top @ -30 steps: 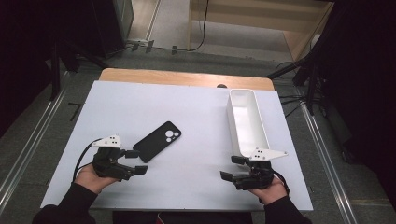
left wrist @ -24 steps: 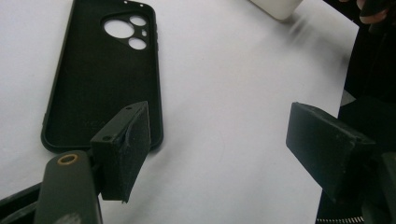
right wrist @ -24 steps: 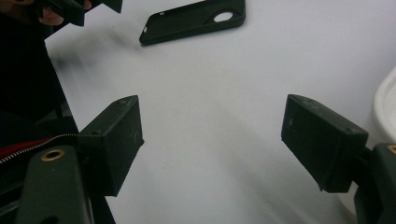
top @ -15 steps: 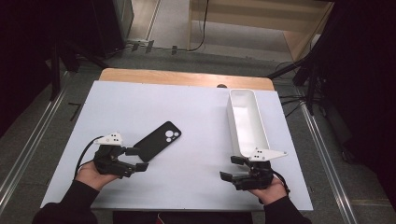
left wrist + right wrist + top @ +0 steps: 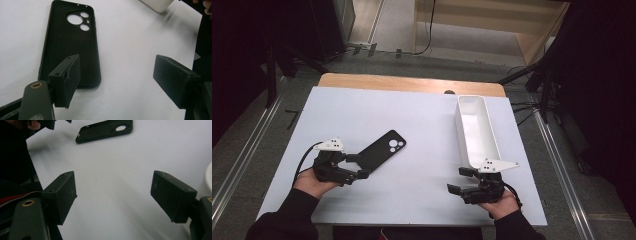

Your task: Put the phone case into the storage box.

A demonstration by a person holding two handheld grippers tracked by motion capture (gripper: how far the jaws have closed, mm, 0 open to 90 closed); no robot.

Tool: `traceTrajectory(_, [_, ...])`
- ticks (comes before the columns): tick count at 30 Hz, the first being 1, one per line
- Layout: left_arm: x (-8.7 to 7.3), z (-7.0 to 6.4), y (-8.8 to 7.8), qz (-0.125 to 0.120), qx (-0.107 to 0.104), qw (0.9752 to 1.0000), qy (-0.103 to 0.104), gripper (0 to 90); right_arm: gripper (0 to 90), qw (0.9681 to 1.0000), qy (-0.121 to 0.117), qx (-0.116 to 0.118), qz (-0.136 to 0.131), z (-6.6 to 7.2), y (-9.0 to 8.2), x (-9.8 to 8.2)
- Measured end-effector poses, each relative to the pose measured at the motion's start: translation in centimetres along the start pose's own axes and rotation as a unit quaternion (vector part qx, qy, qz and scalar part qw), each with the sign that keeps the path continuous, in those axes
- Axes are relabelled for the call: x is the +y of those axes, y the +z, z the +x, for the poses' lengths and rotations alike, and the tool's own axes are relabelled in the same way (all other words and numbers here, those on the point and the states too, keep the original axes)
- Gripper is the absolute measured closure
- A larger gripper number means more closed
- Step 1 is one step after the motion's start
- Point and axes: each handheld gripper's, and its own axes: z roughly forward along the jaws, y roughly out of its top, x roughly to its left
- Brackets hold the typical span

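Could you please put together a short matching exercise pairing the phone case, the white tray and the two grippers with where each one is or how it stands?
Things:
1. phone case
2. white tray
3. left gripper
4. right gripper

Descriptions:
A. open, at the tray's near end
B. black, lying flat on the table
C. long, on the table's right side
D. open, at the case's near end

Pairs: 1-B, 2-C, 3-D, 4-A

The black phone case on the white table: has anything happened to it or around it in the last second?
The left gripper crept toward the near end of the black rubbery phone case; its jaws stand open, one above that end, not gripping. The case, the white oblong plastic bin and the open right gripper stayed put.
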Motion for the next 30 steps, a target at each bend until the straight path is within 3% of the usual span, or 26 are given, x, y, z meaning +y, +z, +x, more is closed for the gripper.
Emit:
traceTrajectory(9, [0.6, 0.6, 0.1, 0.001, -0.007, 0.9998, -0.018, 26.1, 19.1, 1.0000, -0.001, -0.001, -0.001, 0.0, 0.0, 0.0])
traceTrajectory(19, [1.3, 0.8, 0.0, 0.003, 0.012, 0.9999, -0.003, 25.8, 19.1, 1.0000, 0.001, -0.001, -0.001, 0.0, 0.0, 0.0])
traceTrajectory(30, [2.7, 1.3, 0.5, -0.003, 0.010, 1.0000, -0.001, 25.8, 19.1, 1.0000, 0.001, -0.003, 0.000, -0.1, 0.0, 0.0])
